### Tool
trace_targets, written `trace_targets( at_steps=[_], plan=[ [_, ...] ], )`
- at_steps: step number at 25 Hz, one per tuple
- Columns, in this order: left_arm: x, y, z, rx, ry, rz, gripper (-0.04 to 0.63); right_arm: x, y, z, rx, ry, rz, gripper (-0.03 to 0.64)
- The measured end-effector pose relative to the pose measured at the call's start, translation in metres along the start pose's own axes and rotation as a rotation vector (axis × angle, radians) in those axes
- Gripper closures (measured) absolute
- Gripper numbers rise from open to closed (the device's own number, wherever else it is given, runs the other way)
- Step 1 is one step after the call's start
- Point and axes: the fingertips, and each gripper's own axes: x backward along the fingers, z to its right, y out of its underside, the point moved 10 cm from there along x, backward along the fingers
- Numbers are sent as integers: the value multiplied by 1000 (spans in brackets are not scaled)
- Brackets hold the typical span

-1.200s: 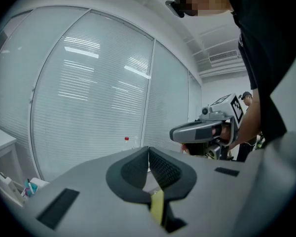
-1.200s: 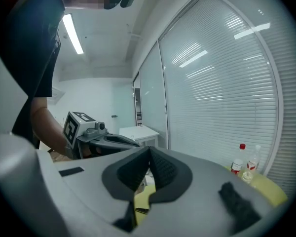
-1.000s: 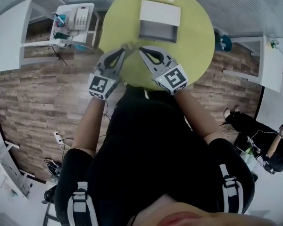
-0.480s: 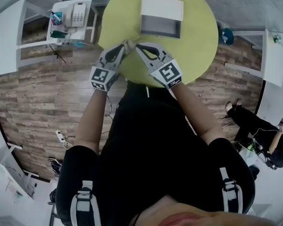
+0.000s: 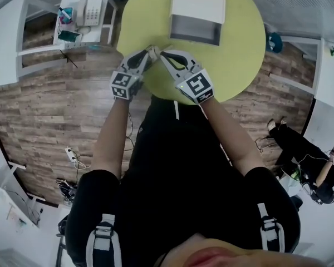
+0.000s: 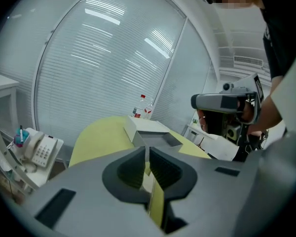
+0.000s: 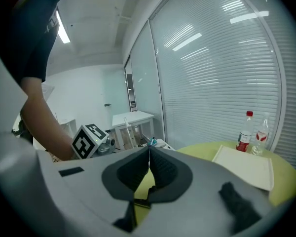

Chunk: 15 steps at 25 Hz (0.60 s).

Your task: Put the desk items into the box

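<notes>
Box (image 5: 197,6), white and open-topped with a grey inside, sits on the far half of a round yellow-green table (image 5: 242,49), seen from the head view looking steeply down. One box is in view. Behind it at the table's far edge stand two bottles, one with a red label (image 7: 245,132) and one clear (image 7: 261,135), just beside each other. Two grippers are held over the table's near edge, their tips close together and pointing toward the box. The left gripper (image 5: 151,51) has its jaws shut together, pad against pad, as its own view shows (image 6: 147,154). The right gripper (image 5: 162,54) also has its jaws pressed together (image 7: 149,154). A stretch of bare tabletop lies between the gripper tips and the box's near wall. Each gripper carries one cube with square black-and-white markers. To the left of the round table, well apart from the box, a small white side table (image 5: 72,36) holds one white telephone (image 5: 93,10) and a cup of pens (image 6: 20,137). The floor (image 5: 44,104) is wood plank. A white desk (image 5: 323,74) stands to the right of the round table, and beyond it, low on the floor, is a second person (image 5: 306,166) in dark clothes.
</notes>
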Motion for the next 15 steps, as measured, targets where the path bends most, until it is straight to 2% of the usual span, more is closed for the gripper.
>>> trace_targets(
  at_steps=[3,11,15],
  plan=[
    [-8,10,-12,21,-22,-25,577,-7,8,4,-16,-5,-8,598],
    [-31,34,-33,125,-24,-105,460,-13,28,14,-56,4,-27,598],
    [-42,46,-37,156,-9,-154,429,-14,34,18,-72,11,-32,598]
  ],
)
